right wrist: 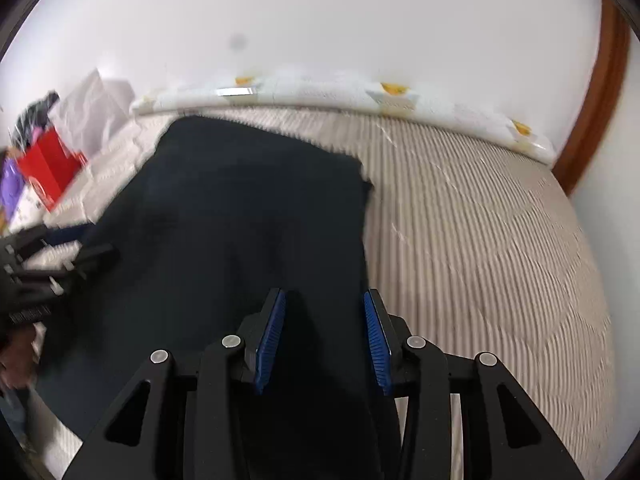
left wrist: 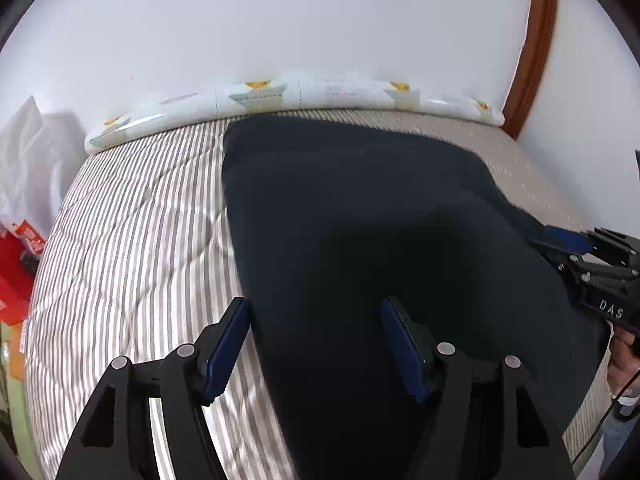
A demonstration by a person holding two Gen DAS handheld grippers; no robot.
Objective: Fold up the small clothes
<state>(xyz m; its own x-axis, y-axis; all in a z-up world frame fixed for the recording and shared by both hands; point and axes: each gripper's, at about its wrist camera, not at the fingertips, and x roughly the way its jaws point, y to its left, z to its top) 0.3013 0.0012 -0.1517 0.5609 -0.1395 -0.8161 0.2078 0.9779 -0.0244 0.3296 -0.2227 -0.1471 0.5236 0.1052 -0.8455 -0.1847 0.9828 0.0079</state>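
The left gripper [left wrist: 314,344] hangs with jaws wide, nothing pinched, straddling the left edge of the dark navy garment [left wrist: 380,220]. The right gripper [right wrist: 324,342] is narrower, also empty, over the garment's right edge. The garment lies flat on the striped bed [left wrist: 132,240], its long axis running straight ahead from both grippers, each equally near its own side.

The only readable lettering is "DAS", in pale capitals on the black body of the right gripper [left wrist: 570,246], seen at the right edge of the left wrist view. The red box [left wrist: 16,276] at the left carries white markings, but they are too small and blurred to read.
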